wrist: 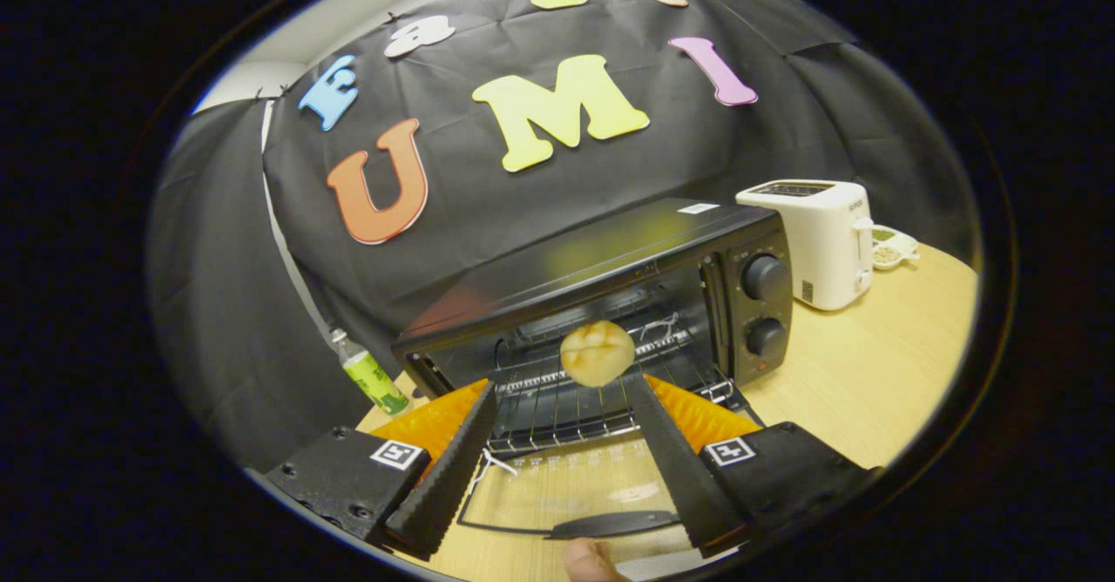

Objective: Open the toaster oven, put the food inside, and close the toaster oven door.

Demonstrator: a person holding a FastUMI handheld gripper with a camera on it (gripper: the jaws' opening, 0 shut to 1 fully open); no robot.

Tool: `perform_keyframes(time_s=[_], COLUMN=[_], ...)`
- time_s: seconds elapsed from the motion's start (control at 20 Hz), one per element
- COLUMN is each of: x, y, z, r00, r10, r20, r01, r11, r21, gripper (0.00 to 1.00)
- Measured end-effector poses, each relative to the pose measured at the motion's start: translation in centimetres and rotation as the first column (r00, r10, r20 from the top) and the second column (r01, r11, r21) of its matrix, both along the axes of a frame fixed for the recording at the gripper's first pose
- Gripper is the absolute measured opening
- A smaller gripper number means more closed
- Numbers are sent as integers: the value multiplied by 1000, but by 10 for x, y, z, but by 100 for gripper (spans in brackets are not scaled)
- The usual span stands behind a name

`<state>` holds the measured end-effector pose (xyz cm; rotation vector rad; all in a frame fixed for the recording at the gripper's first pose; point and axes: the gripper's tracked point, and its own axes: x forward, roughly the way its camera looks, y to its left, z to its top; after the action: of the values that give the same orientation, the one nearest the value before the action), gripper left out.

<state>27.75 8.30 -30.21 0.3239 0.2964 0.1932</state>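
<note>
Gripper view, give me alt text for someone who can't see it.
The open gripper faces a black toaster oven whose door hangs open, with a small round bun at the fingertips over the wire rack. A white toaster stands beyond on the wooden table.

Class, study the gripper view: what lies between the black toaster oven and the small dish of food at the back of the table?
A white pop-up toaster stands between the toaster oven and the dish.
</note>
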Motion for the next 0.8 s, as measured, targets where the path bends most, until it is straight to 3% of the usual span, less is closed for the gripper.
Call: perform_keyframes(time_s=[0.15, 0.4, 0.8], x=[-29, -52, -84], y=[3, -16, -11], z=[-10, -47, -103], r00=[997, 977, 914], r10=[28, -19, 0], r20=[-72, -211, -405], r01=[-29, -22, -118], r11=[1000, 981, 957], r21=[-9, -190, -266], gripper=[100, 100, 100])
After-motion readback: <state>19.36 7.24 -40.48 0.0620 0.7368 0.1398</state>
